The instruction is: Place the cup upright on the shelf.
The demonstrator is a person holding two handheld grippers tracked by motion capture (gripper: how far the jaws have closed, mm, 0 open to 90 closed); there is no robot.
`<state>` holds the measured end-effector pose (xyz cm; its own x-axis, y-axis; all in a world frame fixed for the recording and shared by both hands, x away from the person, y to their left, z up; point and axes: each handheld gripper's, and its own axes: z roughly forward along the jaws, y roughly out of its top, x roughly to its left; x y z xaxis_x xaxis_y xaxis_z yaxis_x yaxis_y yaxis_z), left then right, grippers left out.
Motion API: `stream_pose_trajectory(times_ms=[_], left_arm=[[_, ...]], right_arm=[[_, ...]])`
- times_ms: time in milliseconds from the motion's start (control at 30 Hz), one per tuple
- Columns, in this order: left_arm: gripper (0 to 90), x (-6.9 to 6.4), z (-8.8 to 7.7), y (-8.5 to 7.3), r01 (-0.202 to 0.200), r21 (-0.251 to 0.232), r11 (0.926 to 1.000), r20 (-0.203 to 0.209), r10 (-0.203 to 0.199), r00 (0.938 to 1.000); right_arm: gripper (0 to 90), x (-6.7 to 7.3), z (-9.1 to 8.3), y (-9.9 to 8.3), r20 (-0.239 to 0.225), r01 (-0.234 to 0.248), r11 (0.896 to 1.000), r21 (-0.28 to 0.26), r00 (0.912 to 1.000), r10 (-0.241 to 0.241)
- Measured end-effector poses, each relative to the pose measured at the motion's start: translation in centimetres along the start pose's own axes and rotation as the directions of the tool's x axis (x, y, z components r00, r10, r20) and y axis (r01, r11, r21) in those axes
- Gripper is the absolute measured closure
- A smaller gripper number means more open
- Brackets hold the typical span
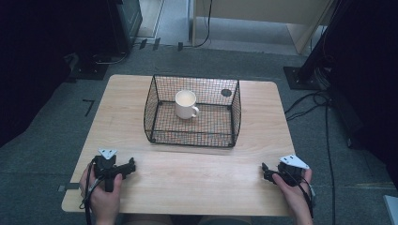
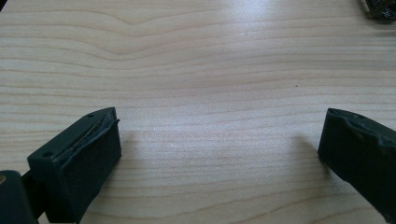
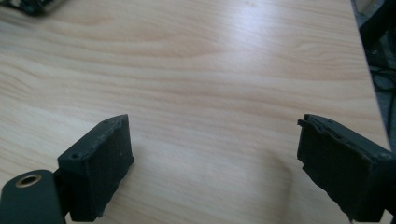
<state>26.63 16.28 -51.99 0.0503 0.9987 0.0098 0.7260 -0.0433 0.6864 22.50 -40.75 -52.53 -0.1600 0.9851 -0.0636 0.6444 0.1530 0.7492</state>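
A white mug [image 1: 186, 104] stands upright inside a black wire basket [image 1: 234, 112] at the middle of the wooden table [image 1: 187, 173], its handle toward the front right. My left gripper [image 1: 130, 165] rests near the table's front left, held by a hand, and points right. In the left gripper view its jaws stand wide apart over bare wood, so the left gripper [image 2: 219, 140] is open and holds nothing. My right gripper [image 1: 265, 171] sits near the front right corner and points left. Seen from its own camera, the right gripper [image 3: 215, 149] is open too, with bare wood between the jaws.
A dark round mark [image 1: 226, 92] shows at the basket's back right. Cables [image 1: 319, 105] run across the grey carpet to the right of the table. Dark stands and equipment [image 1: 108, 42] sit beyond the far edge. The table's right edge [image 3: 369, 84] lies close to my right gripper.
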Motion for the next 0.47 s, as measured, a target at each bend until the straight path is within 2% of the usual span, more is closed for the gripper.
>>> stream_pose_trajectory(times_ms=[33, 100, 133, 467], left_arm=[[0.0, -0.01, 0.01, 0.0, 0.001, -0.001, 1.0, 0.0, -0.001, 1.0], [0.0, 0.0, 0.0, 0.0, 0.0, 0.0, 1.0, 0.0, 0.0, 1.0], [0.0, 0.0, 0.0, 0.0, 0.0, 0.0, 1.0, 0.0, 0.0, 1.0], [0.0, -0.01, 0.01, 0.0, 0.001, -0.001, 1.0, 0.0, -0.001, 1.0]], right_arm=[[9.3, -0.12, -0.09, -0.12, -0.006, -0.008, 1.0, 0.001, 1.0, 0.008], [8.9, -0.6, -0.26, -0.38, -0.052, -0.062, 0.998, 0.031, 0.9966, 0.064], [8.9, -0.68, -0.29, -0.43, -0.057, -0.073, 0.997, 0.034, 0.9956, 0.075], [8.9, -0.66, -0.32, -0.45, -0.053, -0.073, 0.997, 0.036, 0.9958, 0.075]])
